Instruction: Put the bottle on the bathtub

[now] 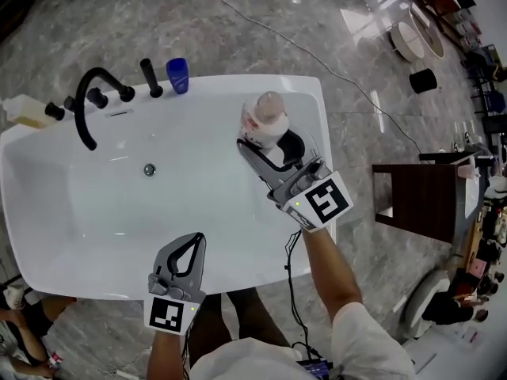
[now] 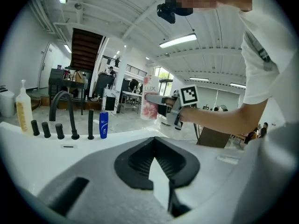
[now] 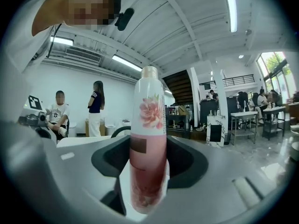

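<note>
**Bottle upright in right tool, over bathtub's right end**

Right tool (image 1: 263, 146) clenched on bottle (image 1: 265, 115); long axis vertical, cap up; nearest bathtub (image 1: 323, 133) rim at bottle's 3 o'clock; left tool (image 1: 194, 241) pinched together, empty, at 7 o'clock, farther off.

Showroom: freestanding bathtub (image 1: 238, 82), marble floor (image 1: 277, 22), open staircase (image 2: 86, 48).

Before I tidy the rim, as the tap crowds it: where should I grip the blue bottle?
Probably round its mid-body, coming level from the tub side, jaws astride. The blue bottle stands upright on the rim, with a black handle close beside it, so a sideways approach is blocked.
</note>
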`<state>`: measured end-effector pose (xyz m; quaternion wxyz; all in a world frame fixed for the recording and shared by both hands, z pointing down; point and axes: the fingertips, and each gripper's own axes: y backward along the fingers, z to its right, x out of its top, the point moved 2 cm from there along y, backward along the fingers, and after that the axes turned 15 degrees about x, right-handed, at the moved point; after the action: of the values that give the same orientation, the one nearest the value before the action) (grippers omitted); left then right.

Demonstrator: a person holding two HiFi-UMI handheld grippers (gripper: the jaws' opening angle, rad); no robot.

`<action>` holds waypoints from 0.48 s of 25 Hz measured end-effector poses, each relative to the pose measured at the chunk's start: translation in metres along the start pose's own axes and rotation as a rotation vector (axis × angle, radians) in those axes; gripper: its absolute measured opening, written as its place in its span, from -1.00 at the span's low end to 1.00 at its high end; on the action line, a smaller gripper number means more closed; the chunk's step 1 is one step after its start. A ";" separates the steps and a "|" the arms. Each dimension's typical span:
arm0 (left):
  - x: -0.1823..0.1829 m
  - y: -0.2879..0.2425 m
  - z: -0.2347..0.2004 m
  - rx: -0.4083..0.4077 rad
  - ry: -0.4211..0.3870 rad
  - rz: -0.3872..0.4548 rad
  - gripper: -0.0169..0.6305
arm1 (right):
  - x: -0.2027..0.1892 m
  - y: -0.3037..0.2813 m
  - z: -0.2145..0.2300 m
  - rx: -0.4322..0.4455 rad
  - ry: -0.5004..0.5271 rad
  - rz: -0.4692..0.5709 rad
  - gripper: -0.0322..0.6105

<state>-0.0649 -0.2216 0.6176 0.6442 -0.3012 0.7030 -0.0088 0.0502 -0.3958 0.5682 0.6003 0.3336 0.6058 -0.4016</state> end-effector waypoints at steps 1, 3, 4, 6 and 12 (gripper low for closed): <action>-0.004 -0.004 0.001 -0.008 -0.005 -0.007 -0.92 | -0.009 -0.005 0.010 -0.007 0.001 0.002 -0.14; -0.010 -0.011 0.002 -0.021 -0.012 -0.019 -0.92 | -0.026 -0.018 0.028 -0.018 0.008 0.002 -0.14; -0.014 -0.014 0.002 -0.026 -0.010 -0.023 -0.92 | -0.035 -0.025 0.038 -0.023 0.015 0.001 -0.14; -0.024 -0.021 -0.001 -0.033 0.002 -0.033 -0.92 | -0.052 -0.040 0.056 -0.037 0.030 -0.002 -0.14; -0.062 -0.026 -0.013 -0.023 0.034 -0.089 -0.93 | -0.102 -0.079 0.108 -0.100 0.034 0.008 -0.15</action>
<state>-0.0669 -0.2207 0.6864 0.6275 -0.3394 0.6999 -0.0346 0.0350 -0.5194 0.6809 0.6075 0.3122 0.6340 -0.3627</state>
